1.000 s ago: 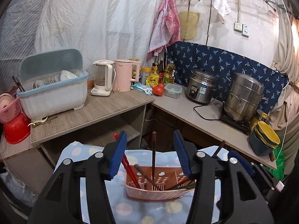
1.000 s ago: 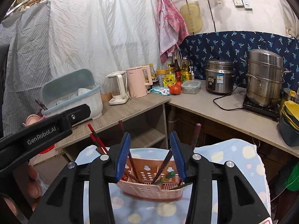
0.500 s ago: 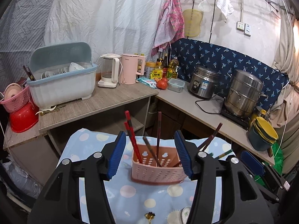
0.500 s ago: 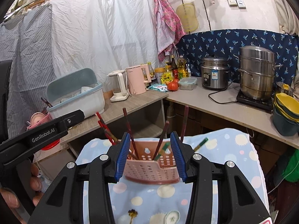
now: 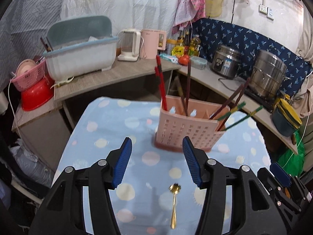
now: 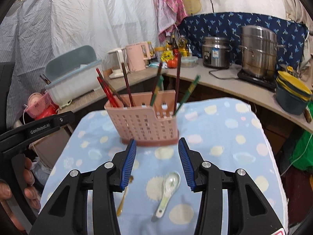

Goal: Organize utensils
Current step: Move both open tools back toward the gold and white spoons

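Note:
A pink slotted utensil holder (image 5: pixel 187 129) stands on the blue dotted cloth (image 5: pixel 117 129), with red, dark and green chopsticks (image 5: pixel 161 90) sticking out of it. It also shows in the right wrist view (image 6: pixel 148 123). A gold spoon (image 5: pixel 173 205) lies on the cloth below my open, empty left gripper (image 5: pixel 156 162). In the right wrist view a white ceramic spoon (image 6: pixel 168 192) lies between the fingers of my open, empty right gripper (image 6: pixel 156 162), and the gold spoon (image 6: pixel 122 203) is partly hidden behind its left finger.
A wooden counter (image 5: pixel 109 78) behind holds a dish rack box (image 5: pixel 80 56), a blender and a pink kettle (image 5: pixel 150 43). A rice cooker (image 5: pixel 227 62) and a steel pot (image 5: pixel 268 76) stand on the right counter. The left gripper's handle (image 6: pixel 35 129) is at the left.
Both grippers have pulled back and tilted down from the holder. The holder now sits farther ahead, and the gold spoon and white spoon on the cloth have come into view.

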Motion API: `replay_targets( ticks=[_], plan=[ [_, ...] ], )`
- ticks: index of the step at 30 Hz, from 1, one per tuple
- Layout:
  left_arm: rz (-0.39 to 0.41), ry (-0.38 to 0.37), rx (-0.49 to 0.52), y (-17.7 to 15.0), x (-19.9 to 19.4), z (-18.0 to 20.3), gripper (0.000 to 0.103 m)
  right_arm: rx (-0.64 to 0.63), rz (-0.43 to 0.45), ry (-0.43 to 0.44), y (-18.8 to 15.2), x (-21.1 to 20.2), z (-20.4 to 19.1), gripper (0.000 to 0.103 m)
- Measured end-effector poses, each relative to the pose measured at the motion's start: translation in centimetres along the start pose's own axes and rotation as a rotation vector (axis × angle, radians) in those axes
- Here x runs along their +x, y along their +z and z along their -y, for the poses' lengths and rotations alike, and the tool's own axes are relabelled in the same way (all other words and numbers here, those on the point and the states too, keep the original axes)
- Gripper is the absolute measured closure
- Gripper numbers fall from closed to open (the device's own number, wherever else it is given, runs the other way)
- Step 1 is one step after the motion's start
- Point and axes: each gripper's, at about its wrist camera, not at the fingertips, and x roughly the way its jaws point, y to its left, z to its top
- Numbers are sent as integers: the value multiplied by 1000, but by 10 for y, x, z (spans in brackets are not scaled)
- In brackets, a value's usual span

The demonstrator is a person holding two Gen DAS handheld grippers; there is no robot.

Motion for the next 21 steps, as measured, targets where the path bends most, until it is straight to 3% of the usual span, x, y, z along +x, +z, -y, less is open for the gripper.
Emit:
replay_targets(
  ticks=[14, 21],
  plan=[
    [-201, 28, -23, -110, 25, -14, 52, 50, -201, -11, -102, 19, 15, 59],
    [-266, 11, -12, -141, 35, -3, 52, 70, -248, 2, -122, 31, 13, 59]
  ],
)
